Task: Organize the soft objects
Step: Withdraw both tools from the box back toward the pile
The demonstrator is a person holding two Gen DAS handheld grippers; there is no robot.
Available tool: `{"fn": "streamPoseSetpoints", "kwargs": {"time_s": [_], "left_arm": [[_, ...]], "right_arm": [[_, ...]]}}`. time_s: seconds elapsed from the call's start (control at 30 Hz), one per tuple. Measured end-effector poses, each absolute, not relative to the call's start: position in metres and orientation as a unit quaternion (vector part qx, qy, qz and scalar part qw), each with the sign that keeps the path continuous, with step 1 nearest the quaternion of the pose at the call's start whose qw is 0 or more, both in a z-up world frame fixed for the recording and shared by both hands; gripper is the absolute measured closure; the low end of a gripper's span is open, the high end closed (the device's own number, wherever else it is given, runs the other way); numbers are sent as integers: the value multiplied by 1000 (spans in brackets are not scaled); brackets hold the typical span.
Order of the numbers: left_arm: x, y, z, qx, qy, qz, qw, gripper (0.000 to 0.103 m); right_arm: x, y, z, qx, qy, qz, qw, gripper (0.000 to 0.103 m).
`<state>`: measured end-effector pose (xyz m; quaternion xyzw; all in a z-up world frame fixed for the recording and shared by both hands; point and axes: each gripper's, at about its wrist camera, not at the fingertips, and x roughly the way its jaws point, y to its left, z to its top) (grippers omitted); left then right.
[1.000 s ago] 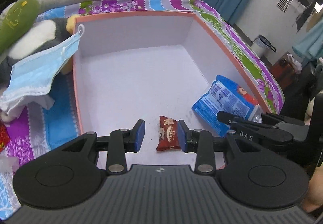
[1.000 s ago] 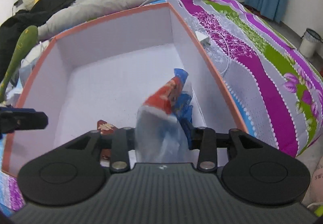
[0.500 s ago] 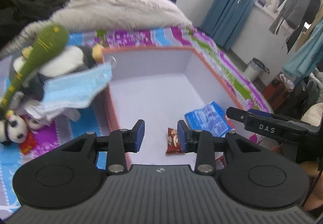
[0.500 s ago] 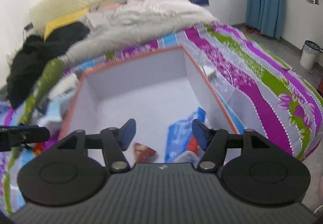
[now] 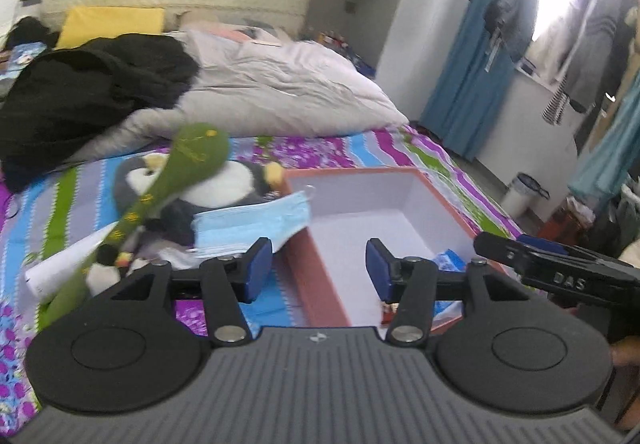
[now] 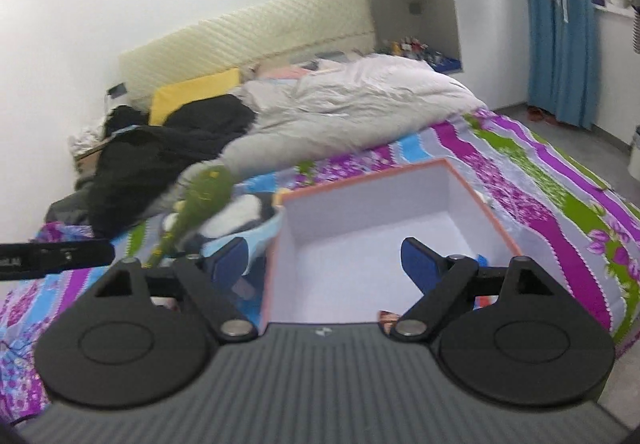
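Note:
An orange-rimmed white box (image 5: 352, 189) (image 6: 360, 199) sits on the striped bedspread. In its near corner lie a blue snack packet (image 5: 450, 258) (image 6: 482, 260) and a small red candy wrapper (image 5: 387, 308) (image 6: 386, 320). Left of the box are a blue face mask (image 5: 256, 222), a penguin plush (image 5: 240, 179) and a green plush club (image 5: 176, 179) (image 6: 200, 199). My left gripper (image 5: 319, 270) hangs above the box's near left edge, its jaws opening with nothing between them. My right gripper (image 6: 324, 262) is raised over the box, jaws opening wide and empty.
A grey duvet (image 5: 280, 95), a black heap of clothing (image 5: 88, 91) and a yellow pillow (image 5: 112, 21) fill the far end of the bed. A small panda toy (image 5: 100, 268) and a white paper roll (image 5: 64, 264) lie at left. Blue curtains (image 6: 560, 43) and a bin (image 5: 520, 193) stand right.
Both grippers rose and drew back from the box. The right one let go of the blue packet, which now lies in the box. Both pairs of jaws widened.

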<state>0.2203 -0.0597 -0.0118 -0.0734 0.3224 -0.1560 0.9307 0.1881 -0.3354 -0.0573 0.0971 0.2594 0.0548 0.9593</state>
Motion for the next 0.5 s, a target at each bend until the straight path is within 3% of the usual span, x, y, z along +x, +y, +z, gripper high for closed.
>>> {"fn": "streamPoseSetpoints", "kwargs": {"time_s": [0.5], "left_arm": [[168, 19, -32, -108, 318, -87, 938, 45]], "right_arm": [[164, -263, -71, 91, 275, 111, 951, 18]]}}
